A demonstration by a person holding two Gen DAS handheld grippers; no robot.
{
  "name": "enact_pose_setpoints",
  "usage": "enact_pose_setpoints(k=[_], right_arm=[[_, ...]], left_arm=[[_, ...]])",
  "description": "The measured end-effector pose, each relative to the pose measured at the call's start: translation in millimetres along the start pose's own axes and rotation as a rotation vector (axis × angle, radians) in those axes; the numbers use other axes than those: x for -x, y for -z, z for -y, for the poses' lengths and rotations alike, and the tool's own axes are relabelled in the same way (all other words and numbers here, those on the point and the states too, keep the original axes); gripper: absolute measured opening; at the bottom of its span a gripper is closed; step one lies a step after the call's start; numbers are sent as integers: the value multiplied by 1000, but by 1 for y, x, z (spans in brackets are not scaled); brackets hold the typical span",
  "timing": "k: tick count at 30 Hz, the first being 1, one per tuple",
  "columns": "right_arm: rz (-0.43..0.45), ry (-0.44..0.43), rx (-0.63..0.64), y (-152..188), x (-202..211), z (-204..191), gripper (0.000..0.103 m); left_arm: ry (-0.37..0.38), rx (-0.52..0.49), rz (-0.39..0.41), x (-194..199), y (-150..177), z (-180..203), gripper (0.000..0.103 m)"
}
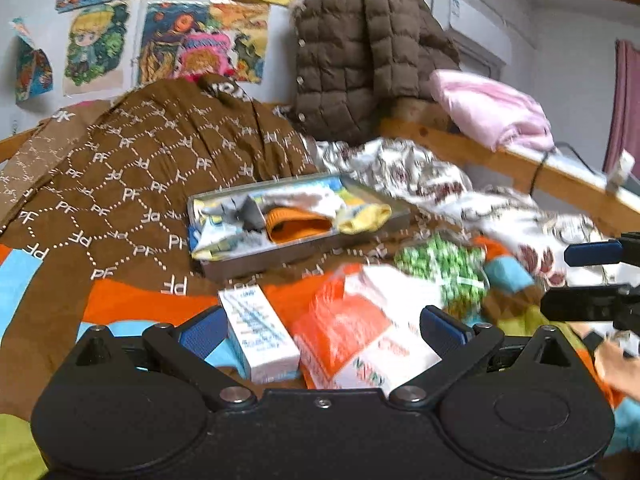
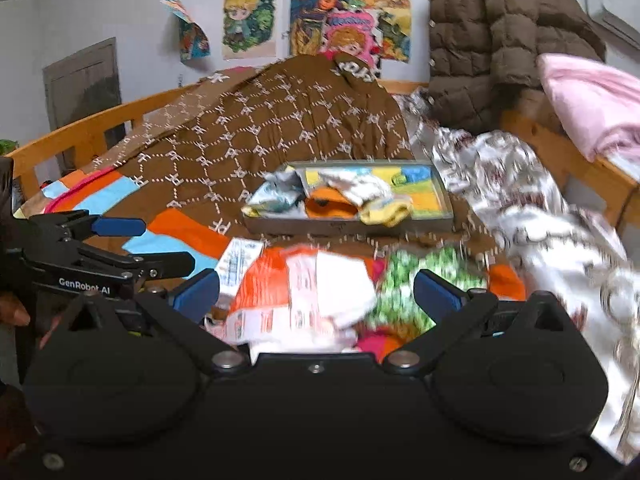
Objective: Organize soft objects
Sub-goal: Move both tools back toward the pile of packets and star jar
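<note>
A grey tray [image 1: 224,270] [image 2: 444,200] lies on the bed, holding an orange sock [image 1: 298,222] [image 2: 332,206], a yellow sock [image 1: 366,216] [image 2: 386,212] and other small soft pieces. In front of it lie a white box [image 1: 260,334], a blurred orange and white packet [image 1: 348,332] [image 2: 292,292] and a green patterned bundle [image 1: 444,266] [image 2: 404,286]. My left gripper [image 1: 322,330] [image 2: 168,244] is open above the box and packet, holding nothing. My right gripper [image 2: 316,294] [image 1: 556,280] is open over the packet and the green bundle, also holding nothing.
A brown patterned quilt [image 1: 152,168] covers the bed over an orange and blue sheet [image 1: 120,304]. A white floral cloth [image 2: 520,200] lies at the right. A brown puffer jacket [image 1: 360,52] and pink cloth [image 1: 492,108] hang on the wooden bed rail [image 1: 472,148].
</note>
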State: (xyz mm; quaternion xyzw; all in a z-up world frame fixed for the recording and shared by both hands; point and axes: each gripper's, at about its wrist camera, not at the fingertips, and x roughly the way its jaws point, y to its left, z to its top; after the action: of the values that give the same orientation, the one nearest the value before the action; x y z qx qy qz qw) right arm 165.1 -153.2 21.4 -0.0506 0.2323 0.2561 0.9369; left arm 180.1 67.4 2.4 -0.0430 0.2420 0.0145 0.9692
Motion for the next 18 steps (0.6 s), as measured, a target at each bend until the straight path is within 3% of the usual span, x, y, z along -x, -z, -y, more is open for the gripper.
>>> enact_pose_setpoints(k=[9,18], right_arm=[[-11,118,-78,37,-12,-9,102],[-71,133,-2,56,-27,-14,102]], left_arm=[[1,-56,-67,-10,2,2,102],[13,-62,-103,-26,1,8,102]])
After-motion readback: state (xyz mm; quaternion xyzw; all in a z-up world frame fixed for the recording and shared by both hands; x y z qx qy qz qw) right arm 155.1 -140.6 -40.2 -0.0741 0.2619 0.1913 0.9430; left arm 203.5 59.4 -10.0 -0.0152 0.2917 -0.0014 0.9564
